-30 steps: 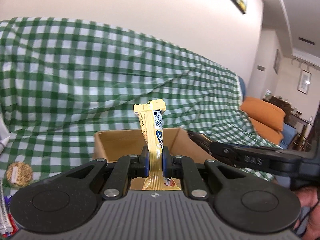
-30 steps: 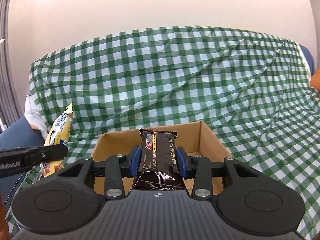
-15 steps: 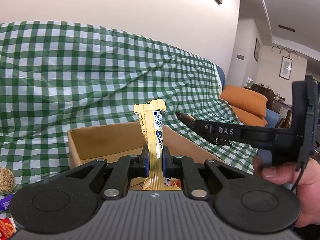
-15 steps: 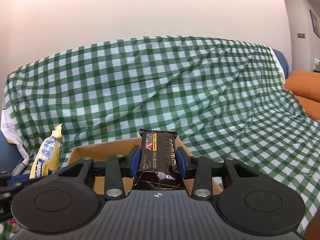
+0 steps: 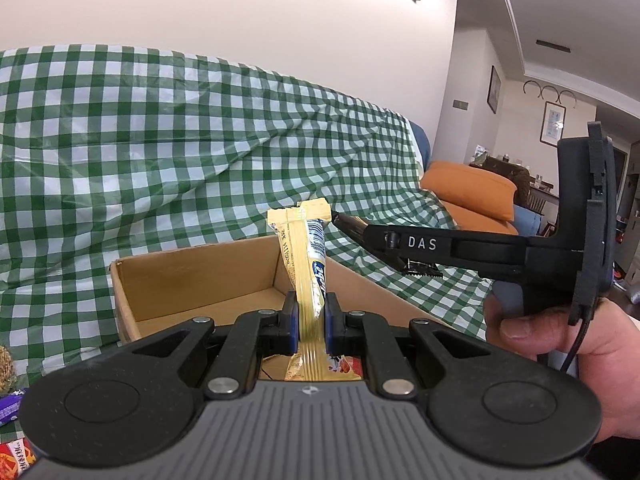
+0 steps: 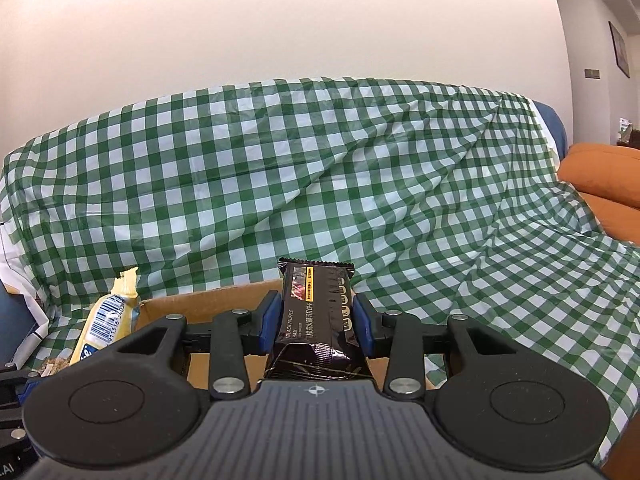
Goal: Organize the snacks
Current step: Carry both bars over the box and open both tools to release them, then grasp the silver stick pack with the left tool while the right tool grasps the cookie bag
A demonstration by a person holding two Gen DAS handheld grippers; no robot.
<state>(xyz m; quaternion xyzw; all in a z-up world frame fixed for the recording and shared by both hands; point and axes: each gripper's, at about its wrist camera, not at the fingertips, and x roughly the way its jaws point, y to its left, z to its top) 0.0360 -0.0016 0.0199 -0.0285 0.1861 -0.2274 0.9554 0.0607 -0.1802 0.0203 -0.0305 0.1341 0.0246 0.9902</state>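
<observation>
Left gripper [image 5: 308, 312] pinching yellow snack bar [image 5: 306, 264] upright, frame centre, above open cardboard box [image 5: 192, 280]. Right gripper [image 6: 316, 320] clamped on black snack packet [image 6: 316, 312], also over box rim [image 6: 200, 300].

Risks, judged:
- Both packets held by lower end, tall and floppy; may tilt, land on rim instead of inside.
- Grippers near together over one box; could collide on release.

Hidden: box floor mostly behind gripper bodies, contents unclear. Loose snacks [image 5: 12, 412] cut off, lower left.

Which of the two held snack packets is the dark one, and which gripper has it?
The black snack bar, clamped upright in the right gripper. The left gripper holds a slim yellow packet instead.
</observation>
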